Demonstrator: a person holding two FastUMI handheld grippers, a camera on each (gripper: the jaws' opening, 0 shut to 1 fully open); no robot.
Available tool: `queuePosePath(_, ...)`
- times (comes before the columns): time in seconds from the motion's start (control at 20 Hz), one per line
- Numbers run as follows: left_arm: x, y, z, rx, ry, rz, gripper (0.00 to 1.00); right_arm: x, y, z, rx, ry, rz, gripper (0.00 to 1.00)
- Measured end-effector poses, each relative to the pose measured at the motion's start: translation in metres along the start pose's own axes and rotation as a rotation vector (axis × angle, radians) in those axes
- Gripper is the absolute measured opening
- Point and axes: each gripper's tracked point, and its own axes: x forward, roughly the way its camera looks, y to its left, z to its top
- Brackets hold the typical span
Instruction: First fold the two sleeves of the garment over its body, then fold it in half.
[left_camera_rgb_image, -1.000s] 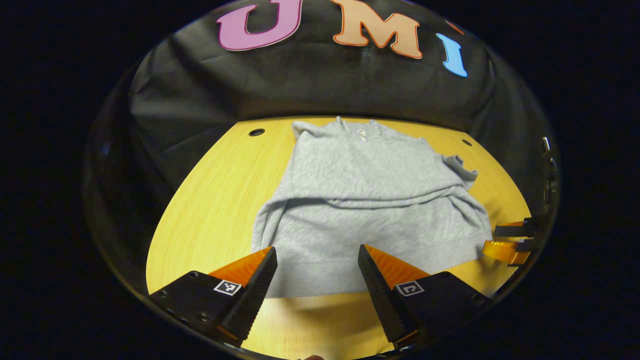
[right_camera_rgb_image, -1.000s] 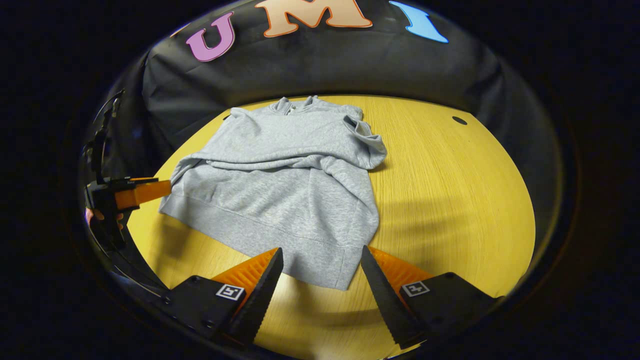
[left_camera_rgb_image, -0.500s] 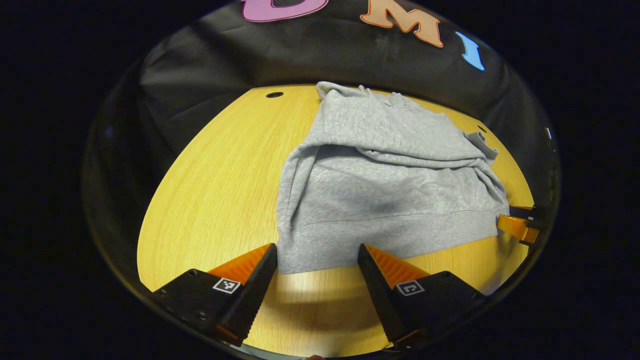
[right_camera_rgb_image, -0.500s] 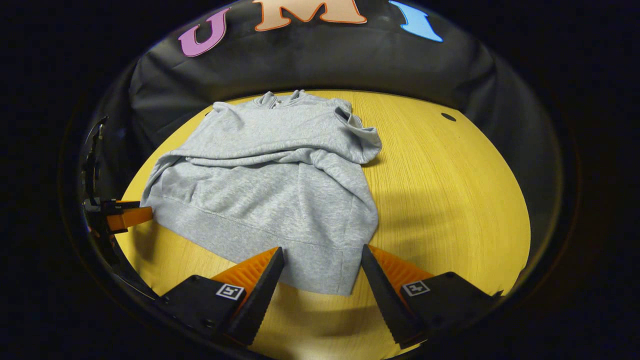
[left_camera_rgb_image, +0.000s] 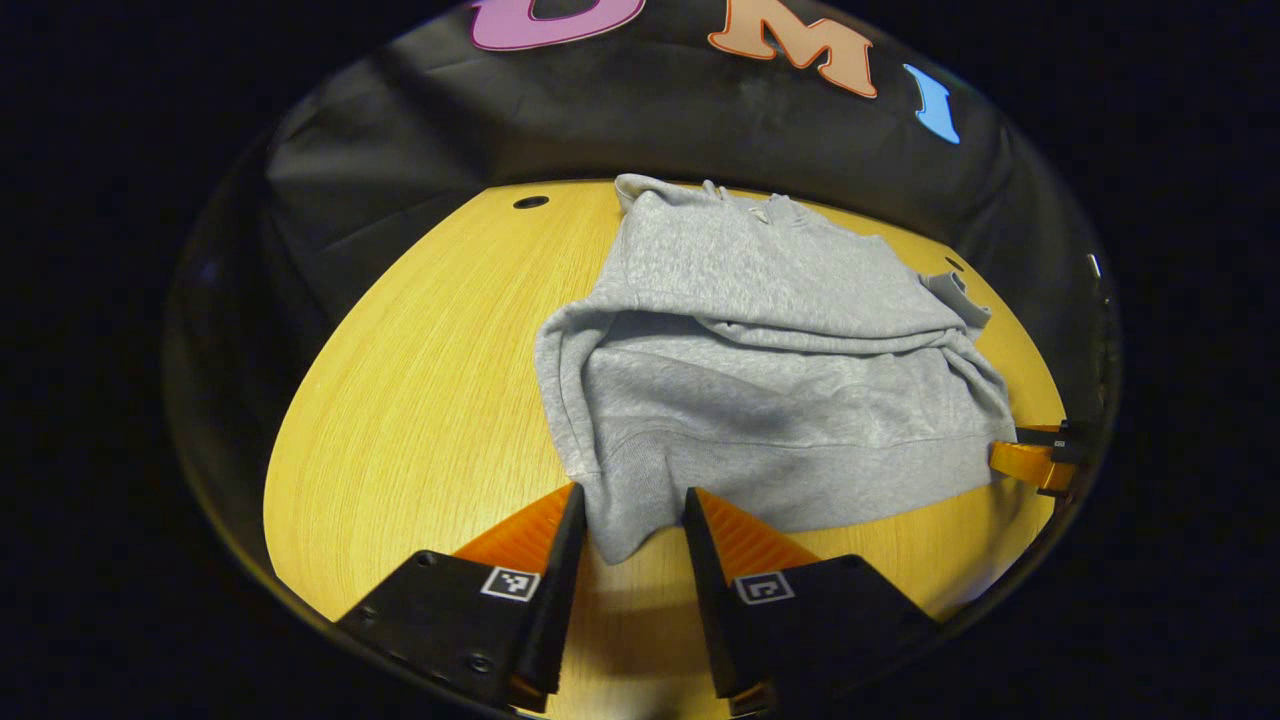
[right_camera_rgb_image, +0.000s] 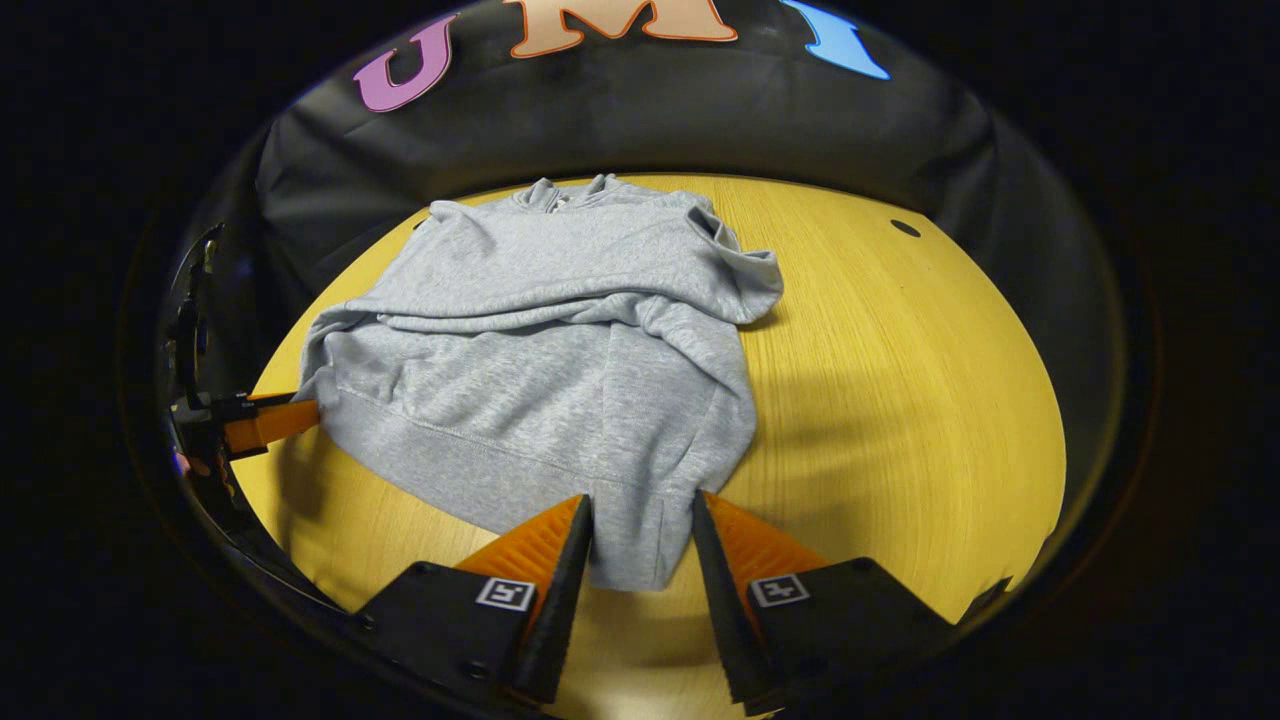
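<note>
A grey sweatshirt (left_camera_rgb_image: 780, 380) lies on the wooden table (left_camera_rgb_image: 420, 400), collar away from me, with its sleeves folded across the body. One cuff (left_camera_rgb_image: 955, 295) sticks out at the right side. My left gripper (left_camera_rgb_image: 635, 520) has its fingers closed in on the near left hem corner, and the cloth bunches between them. In the right gripper view the sweatshirt (right_camera_rgb_image: 560, 340) shows again, and my right gripper (right_camera_rgb_image: 640, 530) pinches the near right hem corner. The left gripper (right_camera_rgb_image: 265, 422) touches the hem at the far left there.
The table (right_camera_rgb_image: 900, 380) is bare wood to the right of the garment and also to its left. Small round holes (left_camera_rgb_image: 530, 202) (right_camera_rgb_image: 905, 228) sit near its far edge. Black cloth walls close off the back.
Both grippers moved onto the hem corners and narrowed from wide open to pinching the cloth. The left hem corner has bunched up and pulled toward the left gripper.
</note>
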Motion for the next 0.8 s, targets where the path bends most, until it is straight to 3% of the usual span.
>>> queuePosePath(0.05, 0.003, -0.003, 0.002, -0.014, -0.010, -0.010, 0.42, 0.000, 0.001, -0.001, 0.010, 0.008, 0.000, 0.58)
queuePosePath(0.1, 0.005, -0.007, 0.005, -0.038, -0.019, -0.013, 0.28, 0.000, 0.000, 0.000, 0.018, 0.004, -0.004, 0.47)
queuePosePath(0.15, 0.005, -0.008, 0.005, -0.047, -0.022, -0.014, 0.10, -0.001, 0.005, 0.001, 0.029, 0.008, 0.023, 0.47)
queuePosePath(0.2, 0.004, -0.008, 0.004, -0.043, -0.020, -0.016, 0.05, -0.002, 0.006, -0.001, 0.072, 0.015, 0.011, 0.32)
queuePosePath(0.25, 0.005, -0.008, 0.006, -0.047, -0.024, -0.018, 0.02, -0.001, 0.007, 0.000, 0.087, 0.016, 0.009, 0.18)
queuePosePath(0.35, 0.004, -0.009, 0.007, -0.060, -0.030, -0.029, 0.00, -0.002, 0.008, 0.002, 0.108, 0.013, 0.009, 0.15)
queuePosePath(0.4, 0.003, -0.009, 0.007, -0.069, -0.026, -0.041, 0.00, -0.004, 0.006, 0.003, 0.113, 0.009, 0.004, 0.09)
queuePosePath(0.8, -0.010, -0.016, 0.038, -0.239, -0.079, -0.107, 0.00, -0.019, 0.013, 0.025, 0.151, -0.051, 0.054, 0.11)
